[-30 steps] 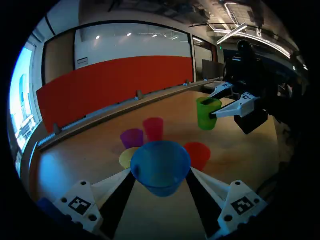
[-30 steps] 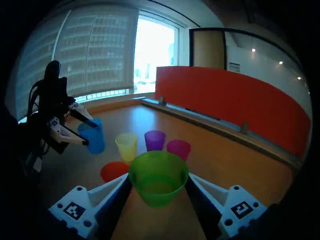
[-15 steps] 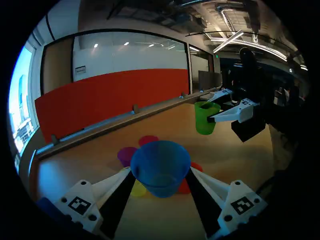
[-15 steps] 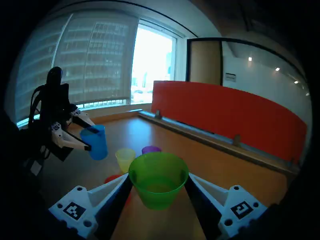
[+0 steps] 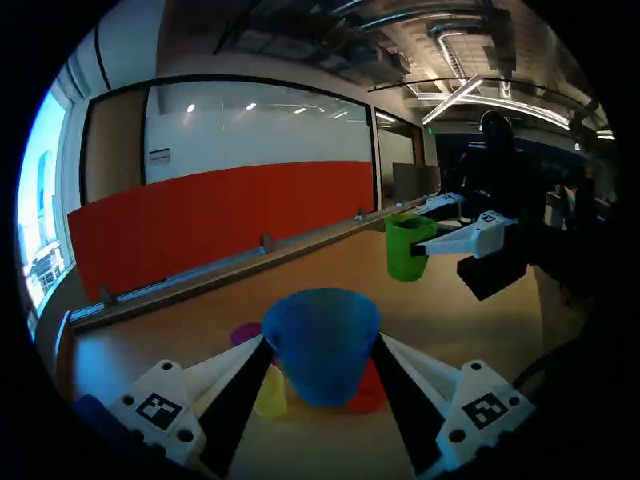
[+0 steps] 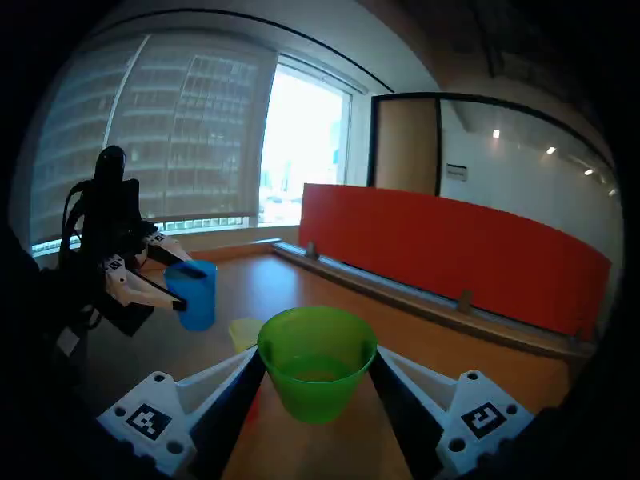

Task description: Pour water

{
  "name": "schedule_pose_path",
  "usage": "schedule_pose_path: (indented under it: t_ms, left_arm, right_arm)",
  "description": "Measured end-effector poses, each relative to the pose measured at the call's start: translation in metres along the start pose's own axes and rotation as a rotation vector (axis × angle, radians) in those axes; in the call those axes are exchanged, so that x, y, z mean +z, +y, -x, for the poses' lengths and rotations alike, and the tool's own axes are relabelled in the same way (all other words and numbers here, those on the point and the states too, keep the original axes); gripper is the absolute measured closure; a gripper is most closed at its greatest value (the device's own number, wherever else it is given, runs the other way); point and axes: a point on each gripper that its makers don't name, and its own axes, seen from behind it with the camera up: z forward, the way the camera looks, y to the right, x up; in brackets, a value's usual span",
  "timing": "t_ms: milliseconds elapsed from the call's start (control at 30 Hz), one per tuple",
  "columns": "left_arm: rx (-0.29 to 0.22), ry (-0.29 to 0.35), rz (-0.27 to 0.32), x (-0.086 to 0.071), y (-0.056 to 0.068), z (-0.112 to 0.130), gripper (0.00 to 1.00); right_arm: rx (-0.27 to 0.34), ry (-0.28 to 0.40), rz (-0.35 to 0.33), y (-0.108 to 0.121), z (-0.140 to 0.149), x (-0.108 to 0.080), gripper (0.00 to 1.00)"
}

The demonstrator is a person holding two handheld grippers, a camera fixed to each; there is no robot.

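Left gripper view, from the left: the purple cup [image 5: 242, 332] and the yellow cup [image 5: 271, 391] are sitting low and partly cut off. A second ago they were standing clear above the left gripper [image 5: 322, 346]. The fingers of that gripper are pinching the blue cup [image 5: 320, 376] on both sides. Its mouth, open to the camera a second ago, is now showing side-on, so its contents cannot be told. The red cup [image 5: 368, 392] is mostly hiding behind it. At right, the green cup [image 5: 406, 248] is hanging upright above the surface [image 5: 448, 316].

Right gripper view, from the left: the blue cup is being held upright in the air. The yellow cup is half hidden behind the green cup, which the fingers of the right gripper [image 6: 317, 358] are pinching at centre. Something pale is lying in its bottom; whether it is water cannot be made out.

Judgement: both cups are being raised off the surface, and neither is tilting, so pouring is not yet beginning.
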Motion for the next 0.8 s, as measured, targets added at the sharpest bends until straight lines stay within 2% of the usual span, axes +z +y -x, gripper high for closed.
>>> schedule_pose_path:
  t_ms: [500, 800]
  left_arm:
    - [-0.013, 0.043, 0.021, 0.006, 0.006, -0.017, 0.14]
    - [-0.014, 0.052, 0.036, 0.01, 0.012, -0.022, 0.14]
  right_arm:
    - [-0.031, 0.049, 0.009, 0.004, -0.027, -0.003, 0.1]
    - [-0.019, 0.1, 0.002, 0.003, -0.045, -0.001, 0.1]
